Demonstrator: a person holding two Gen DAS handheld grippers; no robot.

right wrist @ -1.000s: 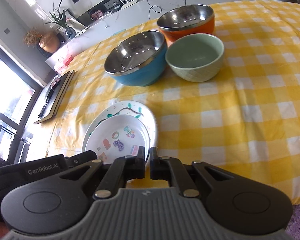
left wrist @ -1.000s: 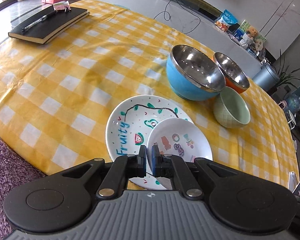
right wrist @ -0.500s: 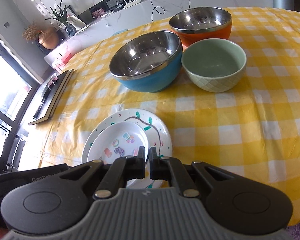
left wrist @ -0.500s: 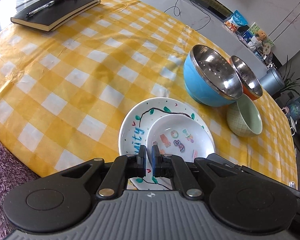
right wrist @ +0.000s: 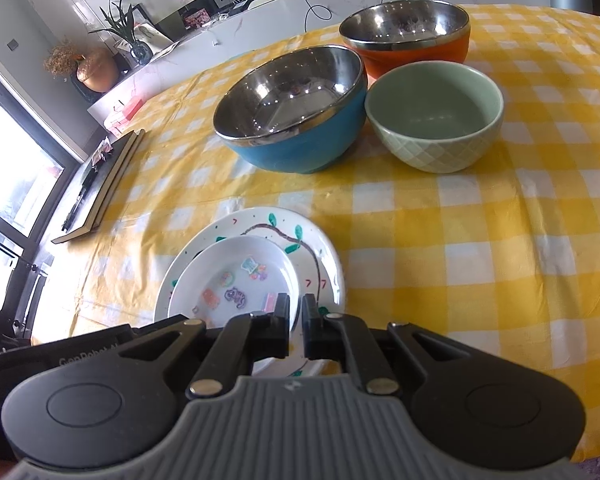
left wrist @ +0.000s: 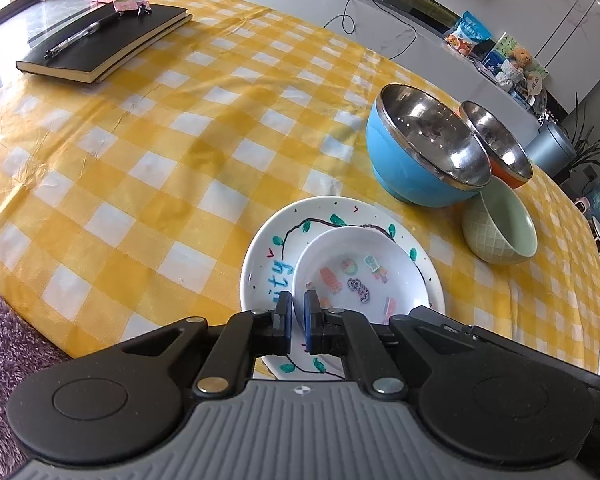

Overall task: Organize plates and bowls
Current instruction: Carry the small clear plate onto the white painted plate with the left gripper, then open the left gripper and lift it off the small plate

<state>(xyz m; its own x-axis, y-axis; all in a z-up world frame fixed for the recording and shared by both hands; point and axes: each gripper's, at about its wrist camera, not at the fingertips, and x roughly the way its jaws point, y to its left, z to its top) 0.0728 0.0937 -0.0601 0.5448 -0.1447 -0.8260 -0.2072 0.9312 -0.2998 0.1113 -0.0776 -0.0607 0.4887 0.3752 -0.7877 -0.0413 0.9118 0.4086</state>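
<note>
Both claws are narrow, jaws nearly together, nothing between them: left claw (left wrist: 297, 316), right claw (right wrist: 295, 318), both hovering over the near edge of the table (left wrist: 140, 168).

Small plate (left wrist: 360, 272) sits inside the big plate (left wrist: 268, 248), stack close to the near edge. Blue bowl (right wrist: 296, 120), orange bowl (right wrist: 408, 36) and green bowl (right wrist: 436, 120) cluster just beyond the plates toward the table's middle, rims touching or nearly so; can't tell which.

Handling, my read:
- Plates look glazed ceramic: stiff, slick, chip-prone. Take them by the rim, one jaw over and one under. You need to open up first.
- Blue and orange bowls have steel liners: likely light, hard, slippery. Pinch the wall at the rim.
- Green bowl looks ceramic, heavier, thick wall; the textured outside should help grip.
- Set down gently, since ceramic on steel slides.
</note>
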